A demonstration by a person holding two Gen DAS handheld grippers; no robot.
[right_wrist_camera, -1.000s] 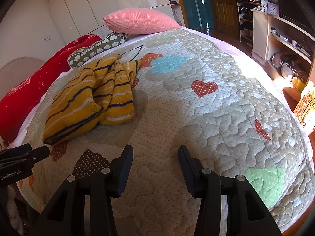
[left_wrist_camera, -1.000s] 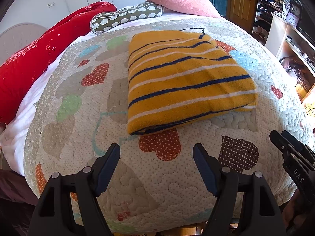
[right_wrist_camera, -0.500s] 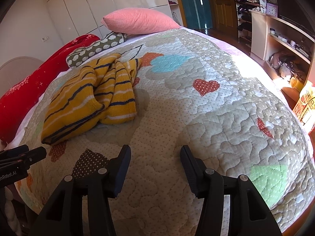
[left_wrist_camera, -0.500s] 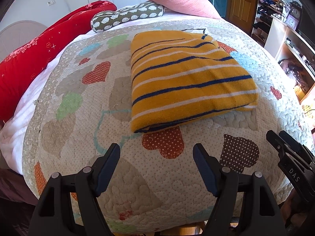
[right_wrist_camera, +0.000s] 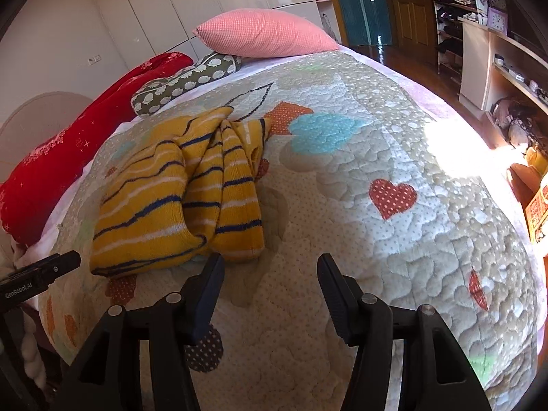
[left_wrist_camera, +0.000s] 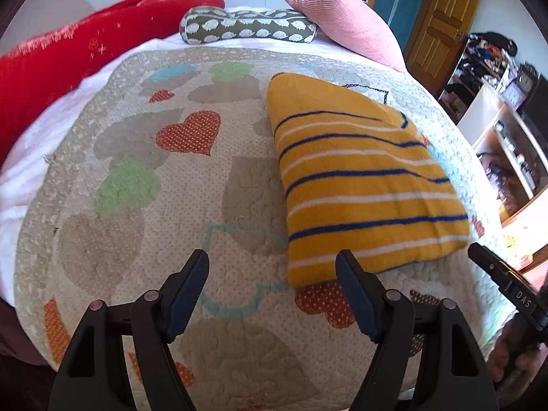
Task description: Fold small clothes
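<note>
A yellow sweater with blue and white stripes (left_wrist_camera: 363, 178) lies folded on the quilted bedspread (left_wrist_camera: 144, 226). In the right wrist view the sweater (right_wrist_camera: 178, 198) shows its layered folded edges, left of centre. My left gripper (left_wrist_camera: 272, 281) is open and empty above the quilt, with the sweater's near corner just beyond its right finger. My right gripper (right_wrist_camera: 270, 281) is open and empty, with the sweater's near edge just beyond its left finger. Neither gripper touches the sweater.
A pink pillow (right_wrist_camera: 263, 32), a green patterned bolster (left_wrist_camera: 246, 29) and a red blanket (left_wrist_camera: 78, 51) lie at the head of the bed. Shelves and a wooden door (left_wrist_camera: 435, 24) stand at the right. The quilt (right_wrist_camera: 394, 205) stretches to the right of the sweater.
Both grippers have moved closer to the sweater. The left view has swung so the sweater now sits to the right. The sweater has not moved and both grippers stay open.
</note>
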